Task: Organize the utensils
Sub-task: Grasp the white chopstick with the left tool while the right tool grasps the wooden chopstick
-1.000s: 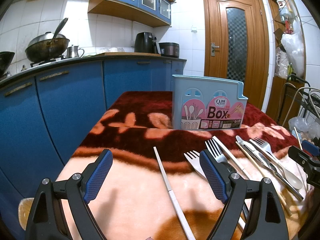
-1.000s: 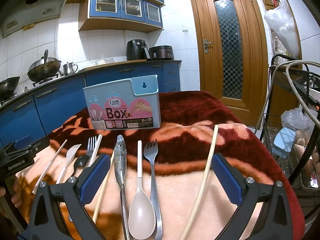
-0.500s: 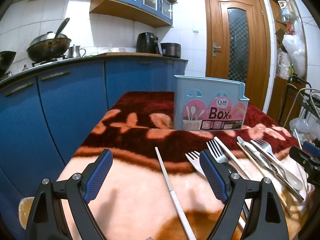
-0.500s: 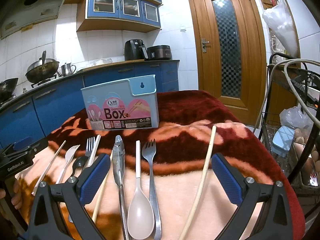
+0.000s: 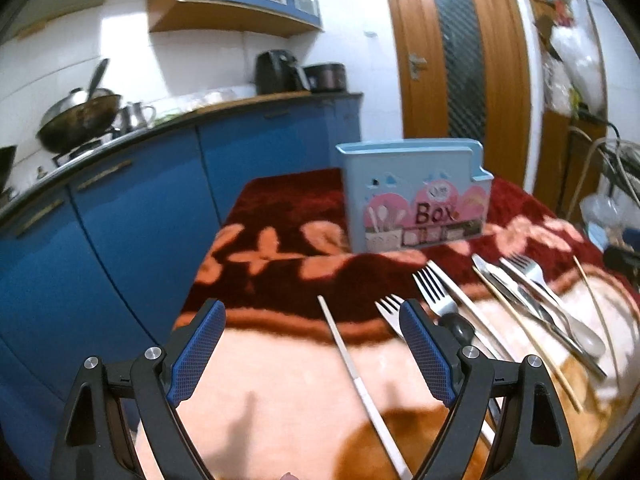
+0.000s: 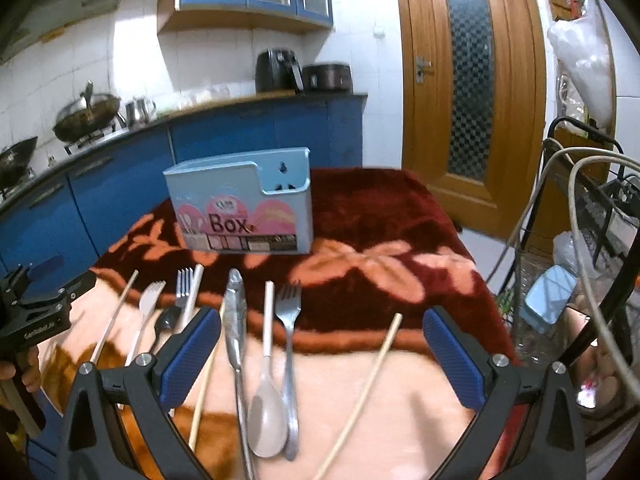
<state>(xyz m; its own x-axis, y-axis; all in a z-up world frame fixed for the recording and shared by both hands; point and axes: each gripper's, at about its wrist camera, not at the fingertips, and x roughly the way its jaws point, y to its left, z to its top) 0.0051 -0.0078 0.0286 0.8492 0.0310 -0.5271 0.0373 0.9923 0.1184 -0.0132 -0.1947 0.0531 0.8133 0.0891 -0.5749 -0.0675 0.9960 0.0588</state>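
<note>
Left wrist view: your left gripper (image 5: 312, 354) gapes wide, empty, over a white chopstick (image 5: 362, 386) | right gripper (image 6: 322, 354) likewise wide | utensils on blanket (image 5: 280, 384), box (image 5: 416, 196) beyond | step: first pick; lower, straddle chopstick.

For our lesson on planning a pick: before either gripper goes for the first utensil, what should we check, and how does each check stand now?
1. Left gripper open and empty: ok.
2. Right gripper open and empty: ok.
3. Box upright on the blanket, behind the utensils: ok.
4. Box compartments free inside: cannot tell, the opening is not seen from above.
5. A utensil lying apart, easy to take: ok, the white chopstick lies alone between the left fingers.
6. Spoon clear of neighbours: not ok, the fork lies close against it.
</note>
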